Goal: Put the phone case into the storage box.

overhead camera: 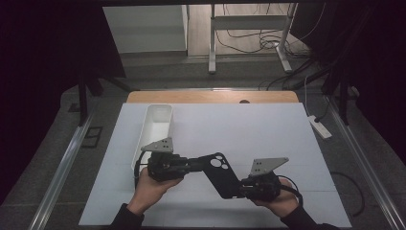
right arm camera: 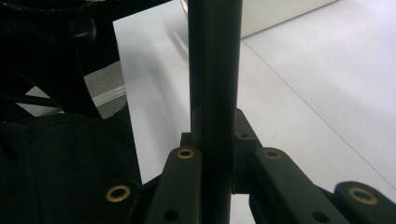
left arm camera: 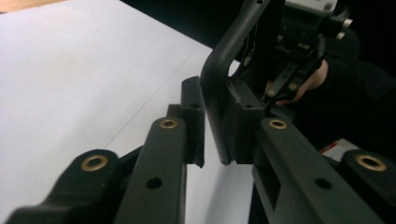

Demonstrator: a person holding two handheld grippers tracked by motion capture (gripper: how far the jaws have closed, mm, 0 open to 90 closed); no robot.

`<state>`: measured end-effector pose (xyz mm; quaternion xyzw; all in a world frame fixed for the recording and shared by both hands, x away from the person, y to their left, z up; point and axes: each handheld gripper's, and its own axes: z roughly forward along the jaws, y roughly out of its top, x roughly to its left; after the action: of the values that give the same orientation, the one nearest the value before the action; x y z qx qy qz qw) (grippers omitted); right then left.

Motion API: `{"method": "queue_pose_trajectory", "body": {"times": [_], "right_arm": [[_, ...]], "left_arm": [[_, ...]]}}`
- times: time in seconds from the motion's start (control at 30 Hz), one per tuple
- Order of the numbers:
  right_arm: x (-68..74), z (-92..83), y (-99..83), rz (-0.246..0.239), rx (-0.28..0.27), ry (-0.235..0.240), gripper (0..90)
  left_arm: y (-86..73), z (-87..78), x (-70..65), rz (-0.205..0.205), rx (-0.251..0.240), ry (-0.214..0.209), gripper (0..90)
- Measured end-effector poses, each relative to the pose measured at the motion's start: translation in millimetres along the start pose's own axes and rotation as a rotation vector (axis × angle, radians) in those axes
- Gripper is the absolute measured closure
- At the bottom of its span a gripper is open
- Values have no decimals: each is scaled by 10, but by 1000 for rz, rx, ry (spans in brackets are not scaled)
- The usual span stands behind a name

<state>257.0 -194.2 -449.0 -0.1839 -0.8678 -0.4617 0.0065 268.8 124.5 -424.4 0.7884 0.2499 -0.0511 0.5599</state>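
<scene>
**Two grippers, one black phone case**

Two grips on a single black phone case, held above the white table sheet near the front edge. Left gripper pinching the case's upper end, beside the camera cutouts (three round holes, plain in the high view). In the left gripper view, case edge between the pads, the right pad against it, the left pad just beside it with a thin sliver of light between. Right gripper clamped on the lower end of the case; in the right gripper view, the case upright between both pads, pressed from either side. Case slanting across the high view, from upper left down to lower right, bridging the two tools. Left hand and right hand wrapped round the gripper bodies, dark sleeves at the bottom edge. White oblong bin on the sheet beyond the left gripper, well apart from the case.
</scene>
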Motion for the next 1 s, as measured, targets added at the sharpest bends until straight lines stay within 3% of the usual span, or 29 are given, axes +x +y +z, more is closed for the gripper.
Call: {"method": "queue_pose_trajectory", "body": {"times": [0.1, 0.27, 0.4, 0.53, 0.7, 1.0], "right_arm": [[7, 7, 1, -9, 4, -10, 846], [15, 26, 2, -24, 13, -30, 845], [22, 44, 2, -36, 24, -62, 838], [32, 77, 8, -38, 44, -132, 674], [63, 105, 6, -56, 71, -153, 586], [44, 29, -22, -33, 87, -222, 447]], "left_arm": [[-8, 0, 20, -18, -8, -21, 824], [-2, 8, 19, -45, -7, -8, 832], [25, 18, -8, -36, -1, 11, 835], [64, 32, -35, -17, 22, 60, 836], [94, 32, -32, -4, 43, 93, 836], [125, -46, -7, 13, 62, 154, 835]]}}
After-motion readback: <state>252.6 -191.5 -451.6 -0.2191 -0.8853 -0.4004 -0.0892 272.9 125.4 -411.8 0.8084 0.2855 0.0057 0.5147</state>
